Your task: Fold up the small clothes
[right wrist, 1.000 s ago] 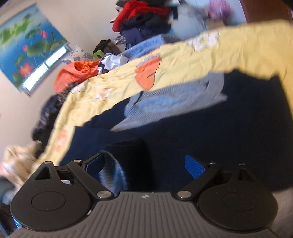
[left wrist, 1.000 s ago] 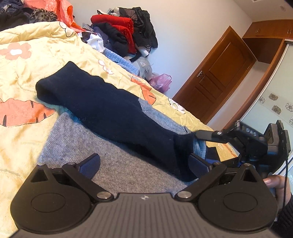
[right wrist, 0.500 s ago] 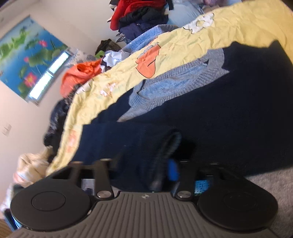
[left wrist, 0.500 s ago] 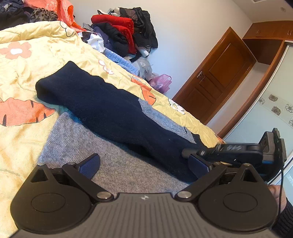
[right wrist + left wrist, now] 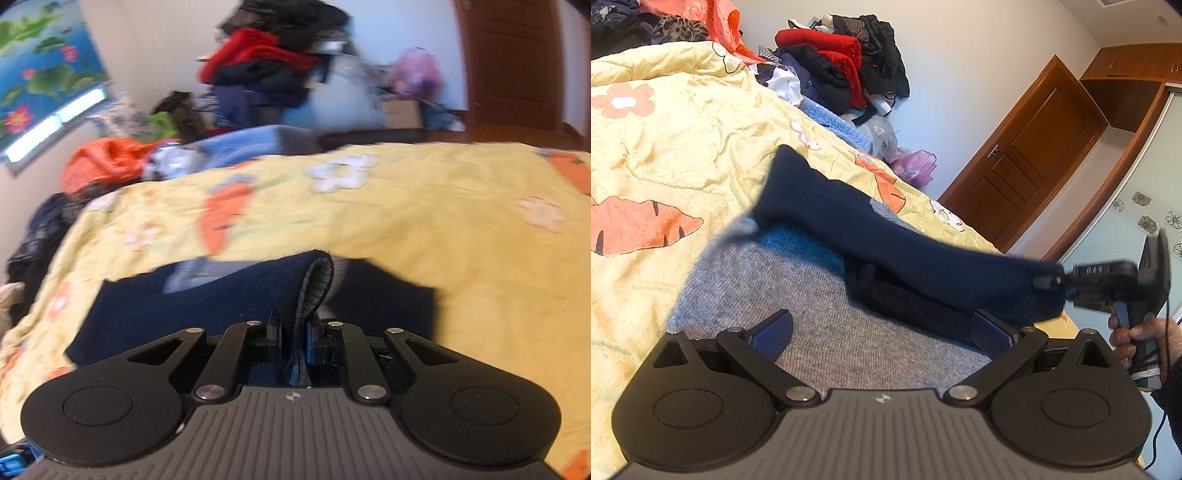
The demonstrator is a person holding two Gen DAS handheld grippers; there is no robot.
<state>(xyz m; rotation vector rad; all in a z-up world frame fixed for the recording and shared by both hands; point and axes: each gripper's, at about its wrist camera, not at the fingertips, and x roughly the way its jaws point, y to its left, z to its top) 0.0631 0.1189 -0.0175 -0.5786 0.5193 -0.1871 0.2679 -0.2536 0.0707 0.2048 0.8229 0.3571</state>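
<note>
A small grey and navy knit sweater [image 5: 820, 325] lies on the yellow quilt [image 5: 683, 155]. Its navy sleeve [image 5: 871, 236] runs across the grey body toward the right. My left gripper [image 5: 882, 328] is open and empty, low over the grey body. My right gripper [image 5: 294, 332] is shut on the navy sleeve's cuff [image 5: 314, 284], lifted off the bed; it also shows at the right of the left wrist view [image 5: 1049, 283], holding the sleeve end taut.
A heap of red, black and blue clothes [image 5: 834, 62] sits at the bed's far end, with orange cloth [image 5: 720, 22] to its left. A pink bag [image 5: 916, 166] and a wooden door [image 5: 1027, 155] stand beyond the bed. The bed edge runs at the right.
My right gripper has shut on the navy sleeve's cuff and pulled it up and to the right. The sleeve's far end has slid across the quilt. The left gripper has stayed put.
</note>
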